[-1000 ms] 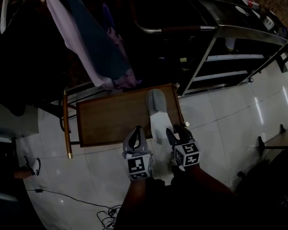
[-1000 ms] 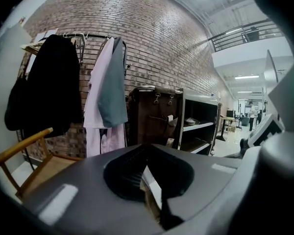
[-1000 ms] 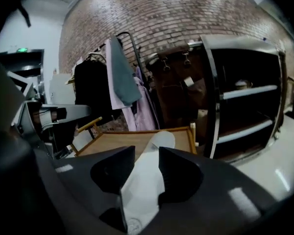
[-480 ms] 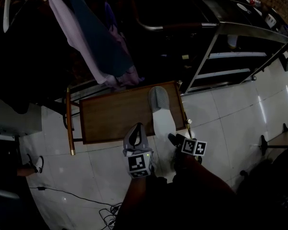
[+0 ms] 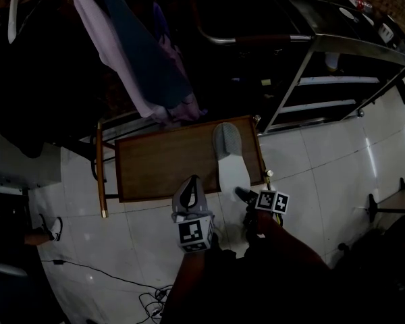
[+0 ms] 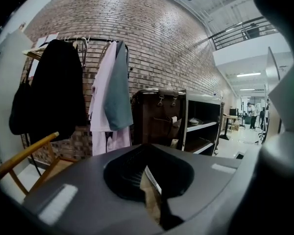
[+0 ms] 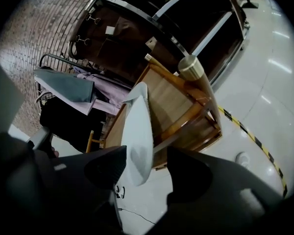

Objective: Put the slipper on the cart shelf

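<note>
On the wooden surface (image 5: 158,167), the pale slipper (image 5: 228,162) lay toe-first, with its heel end overhanging the near edge toward the person. The right claw (image 5: 244,196) sat at that heel end. Its jaws had just been opening and stood wide, with the slipper edge-on between them, near one jaw and clear of the other, so nothing was gripped. The left claw (image 5: 191,181) hovered just beside, tips together and empty as far as could be made out. The cart shelf (image 5: 327,82) was well apart, beyond the surface's far right corner.

The step looked like taking hold of the heel. To do it well, the right claw probably needed to reach further along the slipper so the pads met the sole rather than its soft rim, centre it between the jaws, then close firmly. A soft slipper held by one end would likely droop. Lifting it clear of the surface's edge and the brass-capped post (image 7: 191,66) before swinging toward the cart seemed wise.
</note>
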`<act>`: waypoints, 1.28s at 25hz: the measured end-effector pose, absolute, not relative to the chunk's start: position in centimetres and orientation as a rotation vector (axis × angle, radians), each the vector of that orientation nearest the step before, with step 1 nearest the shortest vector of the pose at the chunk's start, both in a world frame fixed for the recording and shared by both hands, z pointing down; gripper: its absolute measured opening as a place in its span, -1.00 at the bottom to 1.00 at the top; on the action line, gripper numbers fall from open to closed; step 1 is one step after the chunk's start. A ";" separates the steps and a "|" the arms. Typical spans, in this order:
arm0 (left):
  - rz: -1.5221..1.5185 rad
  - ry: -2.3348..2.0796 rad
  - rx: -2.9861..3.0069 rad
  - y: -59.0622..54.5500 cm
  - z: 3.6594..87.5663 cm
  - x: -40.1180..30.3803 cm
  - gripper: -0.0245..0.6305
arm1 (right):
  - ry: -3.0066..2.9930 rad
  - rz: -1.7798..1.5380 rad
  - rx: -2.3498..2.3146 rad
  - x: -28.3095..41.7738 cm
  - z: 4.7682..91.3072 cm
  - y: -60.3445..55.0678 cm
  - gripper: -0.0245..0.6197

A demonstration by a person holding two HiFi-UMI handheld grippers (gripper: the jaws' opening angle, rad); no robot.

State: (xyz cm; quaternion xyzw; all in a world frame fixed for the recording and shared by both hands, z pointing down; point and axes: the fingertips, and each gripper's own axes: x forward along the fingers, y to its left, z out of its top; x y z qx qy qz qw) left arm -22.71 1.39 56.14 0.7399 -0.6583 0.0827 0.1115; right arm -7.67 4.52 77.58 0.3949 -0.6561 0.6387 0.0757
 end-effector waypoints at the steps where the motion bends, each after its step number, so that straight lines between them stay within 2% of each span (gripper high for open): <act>1: 0.238 -1.933 2.170 1.4 56.1 -22.8 -0.88 | -1.960 1.936 1.174 -8.0 77.4 4.6 -0.12; 3: 0.233 -1.938 2.163 1.4 56.2 -23.0 -0.88 | -1.961 1.932 1.161 -8.2 77.8 4.7 -0.13; 8: 0.238 -1.944 2.155 1.4 56.5 -23.3 -0.88 | -1.963 1.915 1.188 -8.5 77.2 4.3 -0.36; 20: 0.241 -1.917 2.186 1.2 56.5 -22.6 -0.88 | -2.043 1.729 1.208 -8.3 76.1 5.0 -0.69; 32: 0.215 -1.826 2.228 0.1 56.1 -21.0 -0.88 | -2.242 1.406 1.289 -7.8 70.6 3.1 -0.76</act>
